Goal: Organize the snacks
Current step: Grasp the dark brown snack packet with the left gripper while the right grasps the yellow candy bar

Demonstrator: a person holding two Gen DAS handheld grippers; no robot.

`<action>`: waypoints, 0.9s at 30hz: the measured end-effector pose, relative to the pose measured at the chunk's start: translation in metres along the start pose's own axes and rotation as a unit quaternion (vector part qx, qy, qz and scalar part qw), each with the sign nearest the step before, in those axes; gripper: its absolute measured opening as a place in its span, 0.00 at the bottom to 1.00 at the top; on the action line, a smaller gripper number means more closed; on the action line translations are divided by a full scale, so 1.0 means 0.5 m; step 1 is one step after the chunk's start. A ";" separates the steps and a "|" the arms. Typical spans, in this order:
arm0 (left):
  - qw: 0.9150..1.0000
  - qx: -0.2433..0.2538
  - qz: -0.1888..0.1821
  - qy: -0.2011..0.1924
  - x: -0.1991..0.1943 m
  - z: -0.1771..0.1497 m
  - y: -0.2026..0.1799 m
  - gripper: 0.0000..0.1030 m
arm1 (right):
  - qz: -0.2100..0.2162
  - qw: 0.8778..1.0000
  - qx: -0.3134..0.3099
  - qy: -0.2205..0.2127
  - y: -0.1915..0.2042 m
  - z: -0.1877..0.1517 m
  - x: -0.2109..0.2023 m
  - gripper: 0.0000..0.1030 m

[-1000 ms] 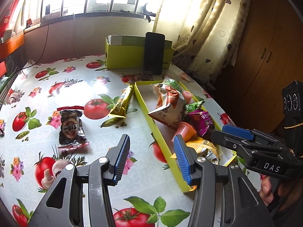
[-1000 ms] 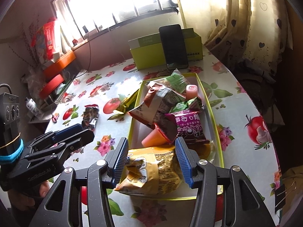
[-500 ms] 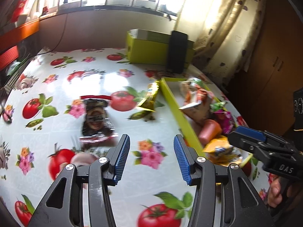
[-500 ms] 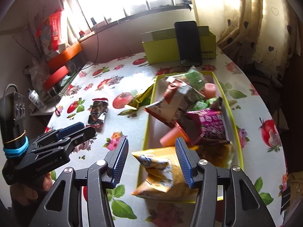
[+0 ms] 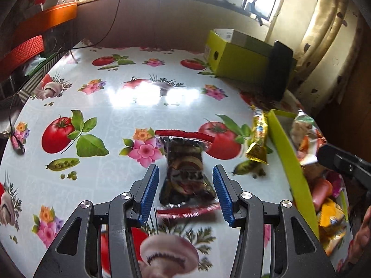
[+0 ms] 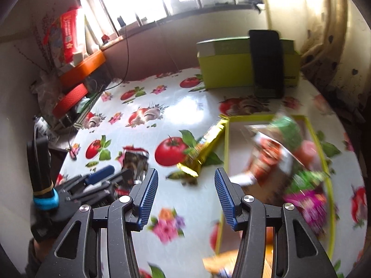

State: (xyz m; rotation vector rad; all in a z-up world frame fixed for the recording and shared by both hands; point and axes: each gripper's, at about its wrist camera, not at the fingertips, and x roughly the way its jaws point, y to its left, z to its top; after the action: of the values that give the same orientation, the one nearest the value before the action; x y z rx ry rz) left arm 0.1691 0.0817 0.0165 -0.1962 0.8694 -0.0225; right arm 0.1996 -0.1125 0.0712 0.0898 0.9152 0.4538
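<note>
A dark snack packet with red ends (image 5: 186, 173) lies flat on the tomato-print tablecloth. My left gripper (image 5: 185, 185) is open with its blue pads on either side of the packet, not touching it. A gold wrapped bar (image 5: 258, 136) lies against the outside of the yellow-green tray (image 5: 287, 159), which holds several snacks. My right gripper (image 6: 185, 190) is open and empty, hovering just short of the gold bar (image 6: 204, 148), left of the tray (image 6: 226, 143). The dark packet (image 6: 135, 162) shows there too, beside the left gripper (image 6: 104, 176).
A yellow-green box (image 5: 238, 58) stands at the back of the table with a black phone (image 5: 279, 69) leaning on it. Orange and red containers (image 6: 78, 81) and cables crowd the far left beside the table. A curtain hangs at the right.
My left gripper has swung left from the tray and come down around the dark packet. My right gripper has moved left off the tray's snacks toward the gold bar.
</note>
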 end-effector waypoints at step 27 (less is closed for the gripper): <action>1.000 -0.009 0.007 -0.005 0.031 0.021 0.027 0.35 | -0.077 0.993 -0.056 0.071 0.018 0.079 0.142 0.19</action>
State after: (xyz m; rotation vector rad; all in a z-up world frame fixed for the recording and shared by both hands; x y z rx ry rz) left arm 0.1863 0.0952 0.0089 -0.2059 0.8613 -0.0006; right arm 0.2645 -0.0700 0.0448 -0.1157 1.0263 0.3700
